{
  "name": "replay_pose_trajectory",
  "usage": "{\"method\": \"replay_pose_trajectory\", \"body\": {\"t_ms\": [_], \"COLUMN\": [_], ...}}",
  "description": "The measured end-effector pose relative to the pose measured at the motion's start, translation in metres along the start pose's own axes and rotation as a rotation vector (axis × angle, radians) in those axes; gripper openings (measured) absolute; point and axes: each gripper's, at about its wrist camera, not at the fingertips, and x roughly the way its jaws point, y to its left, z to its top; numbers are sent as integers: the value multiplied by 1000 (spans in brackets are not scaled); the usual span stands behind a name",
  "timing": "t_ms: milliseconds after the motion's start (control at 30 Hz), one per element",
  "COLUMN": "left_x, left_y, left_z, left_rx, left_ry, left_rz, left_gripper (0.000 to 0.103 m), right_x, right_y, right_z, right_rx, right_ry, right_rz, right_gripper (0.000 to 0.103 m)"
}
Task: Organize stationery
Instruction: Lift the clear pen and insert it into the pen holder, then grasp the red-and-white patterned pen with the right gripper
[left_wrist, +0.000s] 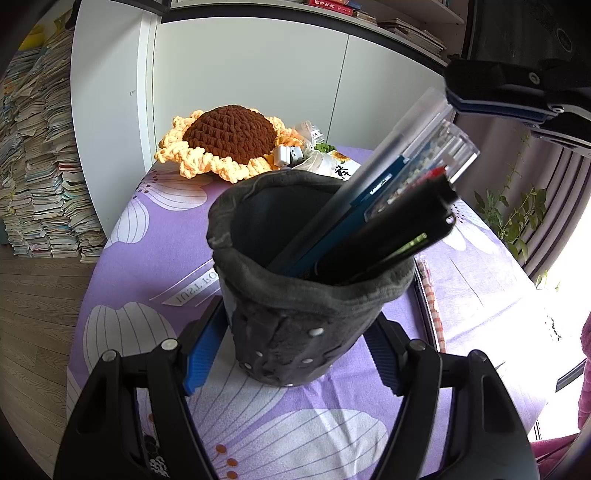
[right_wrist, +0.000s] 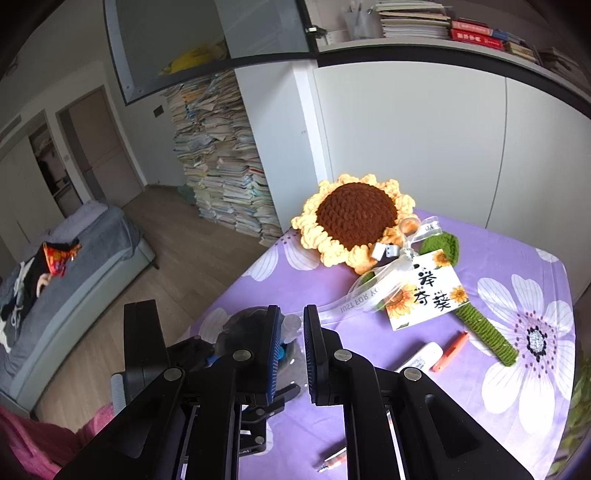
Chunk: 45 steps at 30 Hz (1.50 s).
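The left gripper (left_wrist: 295, 347) clasps a grey fabric pen pot (left_wrist: 295, 314), one blue pad pressed on each side near its base. The pot stands upright on the purple flowered tablecloth (left_wrist: 155, 258), directly ahead of the fingers. From its mouth a clear plastic case (left_wrist: 417, 140), a blue pen (left_wrist: 354, 210) and a black pen (left_wrist: 399, 229) lean up and to the right. Beyond the pot lies a crocheted sunflower (left_wrist: 229, 136). At the upper right of that view the right gripper (left_wrist: 517, 99) hangs above the pens.

In the right wrist view the right gripper (right_wrist: 290, 354) has its jaws drawn in to a narrow gap, with nothing visibly clamped between them. Just below and left of its fingertips sits the pen pot (right_wrist: 240, 332), largely hidden by the left finger. To the right of the fingers a white tube (right_wrist: 421, 356) and an orange pen (right_wrist: 452, 350) lie side by side on the cloth. Nearer the camera rests a small pen (right_wrist: 332, 458).
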Motion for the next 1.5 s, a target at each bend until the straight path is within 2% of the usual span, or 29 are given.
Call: {"method": "replay_pose_trajectory", "body": {"t_ms": [100,200,400,467,633,833,967,1233,1500], "left_x": [0,0,0,0,0,0,0,0,0], "left_y": [0,0,0,0,0,0,0,0,0], "left_z": [0,0,0,0,0,0,0,0,0], "left_rx": [0,0,0,0,0,0,0,1,1], "left_ry": [0,0,0,0,0,0,0,0,0], "left_rz": [0,0,0,0,0,-1,-1,-1,-1], "left_gripper": [71,71,71,71,71,71,71,71,71], "right_x": [-14,-15,30,42,56,60,65,63,40], "right_y": [-12,-28,-65,-73,-79,-81,-79,-68,-90], "right_z": [-5,-15,-58,-71,-83,-85,-87,-93,-104], "right_rx": [29,71,160,190,220,249,270,108,54], "right_ry": [-18,13,246,302,359,369,393,440,503], "right_rz": [-32,-86,-248,-245,-264,-252,-241,-334,-385], "right_gripper": [11,11,11,11,11,12,23,21,21]}}
